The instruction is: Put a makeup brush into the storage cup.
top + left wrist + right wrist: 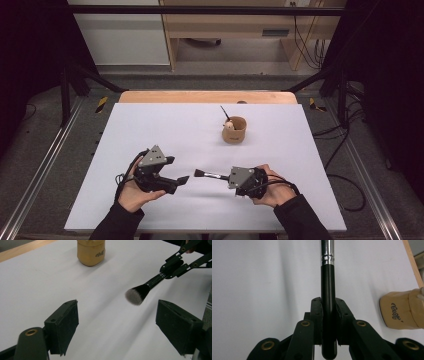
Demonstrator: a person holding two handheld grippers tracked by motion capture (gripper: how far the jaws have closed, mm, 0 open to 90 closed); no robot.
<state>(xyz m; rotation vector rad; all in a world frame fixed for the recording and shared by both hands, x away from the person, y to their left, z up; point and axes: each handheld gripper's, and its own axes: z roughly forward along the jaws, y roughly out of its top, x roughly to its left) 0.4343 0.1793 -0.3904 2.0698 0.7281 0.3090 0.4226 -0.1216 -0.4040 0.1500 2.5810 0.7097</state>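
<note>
On my white bench [150,125], the right claw [226,176] clamps a black-handled makeup brush [210,175]; the left claw [176,175] gapes empty near a tan wooden cup [235,131].

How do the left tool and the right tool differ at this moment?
The left tool is open with nothing between its pads; the right tool is shut on the makeup brush. In the high view the left tool points right, the right tool points left. Both are black, hand-held, above the white table.
</note>
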